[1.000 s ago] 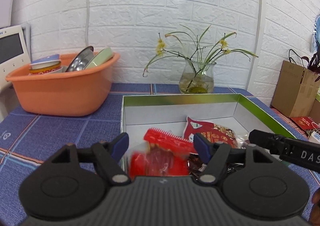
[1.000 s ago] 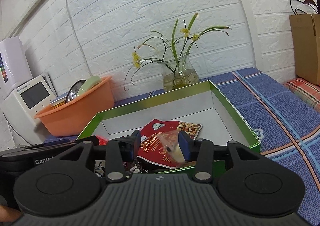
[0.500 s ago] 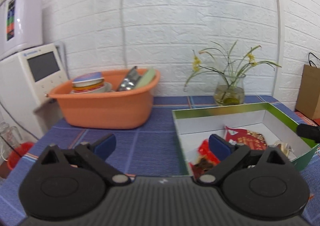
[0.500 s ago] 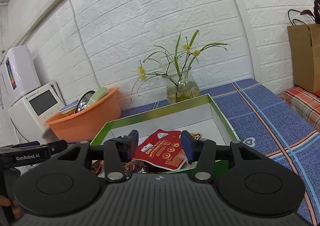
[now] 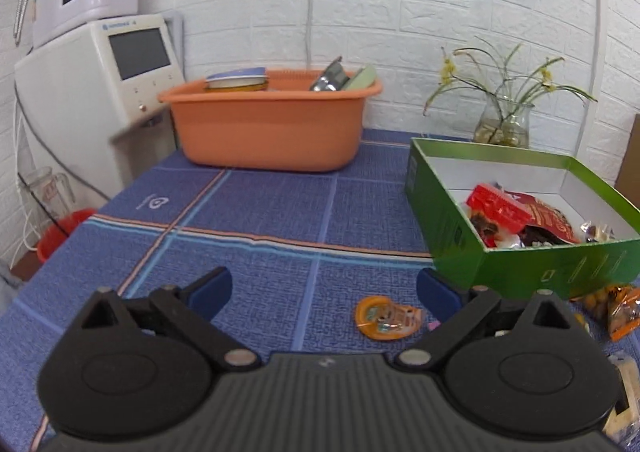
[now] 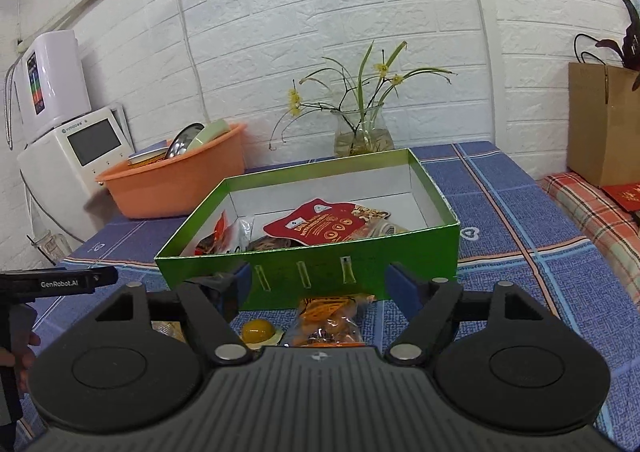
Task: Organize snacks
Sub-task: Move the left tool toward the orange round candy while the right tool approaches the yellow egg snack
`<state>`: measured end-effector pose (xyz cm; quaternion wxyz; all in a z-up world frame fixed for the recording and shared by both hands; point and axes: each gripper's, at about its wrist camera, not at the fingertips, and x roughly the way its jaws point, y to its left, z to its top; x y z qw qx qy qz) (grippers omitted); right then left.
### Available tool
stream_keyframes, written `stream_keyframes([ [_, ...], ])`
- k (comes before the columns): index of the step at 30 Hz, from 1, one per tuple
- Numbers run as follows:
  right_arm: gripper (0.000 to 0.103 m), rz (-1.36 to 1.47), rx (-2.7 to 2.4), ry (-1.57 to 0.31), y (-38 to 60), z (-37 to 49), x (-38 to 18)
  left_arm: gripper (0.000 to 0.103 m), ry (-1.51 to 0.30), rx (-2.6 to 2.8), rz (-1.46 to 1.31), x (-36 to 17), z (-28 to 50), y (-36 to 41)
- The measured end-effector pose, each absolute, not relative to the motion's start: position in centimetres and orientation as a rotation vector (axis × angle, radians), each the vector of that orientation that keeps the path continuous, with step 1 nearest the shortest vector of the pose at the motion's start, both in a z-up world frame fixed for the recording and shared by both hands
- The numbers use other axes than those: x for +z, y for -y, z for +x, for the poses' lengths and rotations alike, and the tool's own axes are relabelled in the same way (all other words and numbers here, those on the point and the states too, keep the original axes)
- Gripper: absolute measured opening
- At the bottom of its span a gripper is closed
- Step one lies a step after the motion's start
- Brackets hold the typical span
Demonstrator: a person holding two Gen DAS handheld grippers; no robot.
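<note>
Snacks lay loose on the counter [image 5: 256, 208] ahead of both empty tongs: left tongs [image 5: 323, 288] gaped wide; right tongs [image 6: 318, 281] were opening toward an orange packet [image 6: 330, 322] just before the green box [image 6: 304, 270], presumably their destination.

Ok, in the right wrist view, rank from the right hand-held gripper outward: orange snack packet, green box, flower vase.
1. Orange snack packet, on the cloth between the fingers.
2. Green box, just behind it.
3. Flower vase, by the wall.
</note>
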<state>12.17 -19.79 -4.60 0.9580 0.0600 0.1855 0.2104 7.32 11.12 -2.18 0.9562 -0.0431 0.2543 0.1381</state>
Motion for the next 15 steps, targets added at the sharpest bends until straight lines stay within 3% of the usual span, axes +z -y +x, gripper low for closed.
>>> stream_keyframes([
  [6, 0.102, 0.13, 0.44, -0.391, 18.7, 12.5, -5.6, 0.097, -0.557, 0.233, -0.067, -4.1, 8.3, -10.2],
  [8, 0.078, 0.111, 0.469, -0.399, 18.2, 12.3, -6.1, 0.097, -0.574, 0.23, -0.059, -4.5, 8.6, -10.0],
  [9, 0.074, 0.096, 0.504, -0.401, 17.8, 12.2, -6.2, 0.097, -0.577, 0.23, -0.056, -4.6, 8.6, -10.1],
  [15, 0.074, -0.051, 0.664, -0.442, 14.4, 13.2, -6.2, 0.097, -0.597, 0.234, -0.039, -5.3, 9.2, -10.2],
])
